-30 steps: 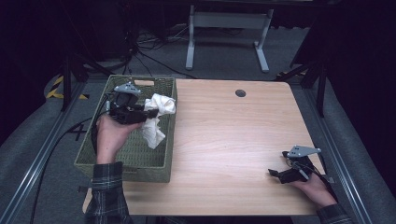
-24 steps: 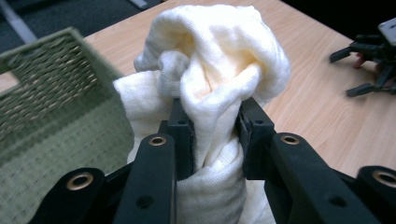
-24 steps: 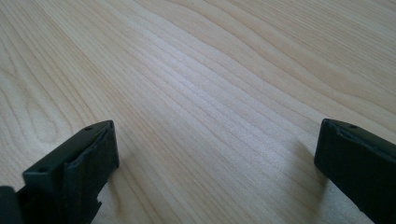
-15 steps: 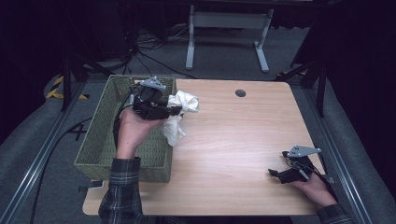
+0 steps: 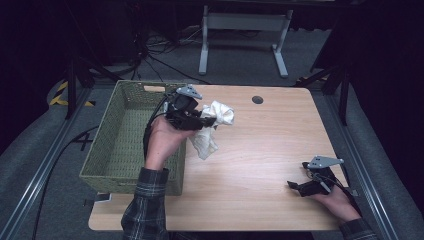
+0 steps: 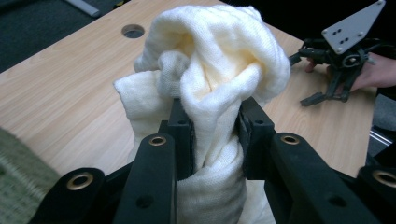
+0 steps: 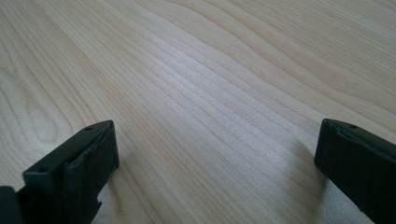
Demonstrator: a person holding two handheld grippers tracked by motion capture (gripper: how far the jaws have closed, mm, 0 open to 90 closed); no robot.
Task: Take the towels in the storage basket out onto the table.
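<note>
The left tongs (image 5: 207, 121) pinched a bunched cream cloth (image 5: 212, 126), held in the air just beside the green woven basket (image 5: 112, 145), over the wooden table (image 5: 260, 150). The right tongs (image 5: 300, 186), well apart from the basket, rested spread on the table.

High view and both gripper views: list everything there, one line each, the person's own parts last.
cloth: one, cream, bunched, hanging over the table beside the basket
basket: one, green woven, on the table's left end
table: one, light wood, with a dark round hole near its far edge
stand: one, grey metal, on the floor beyond
left gripper: one, black, clamped on the cloth
right gripper: one, black, open, low at the table's right
</note>
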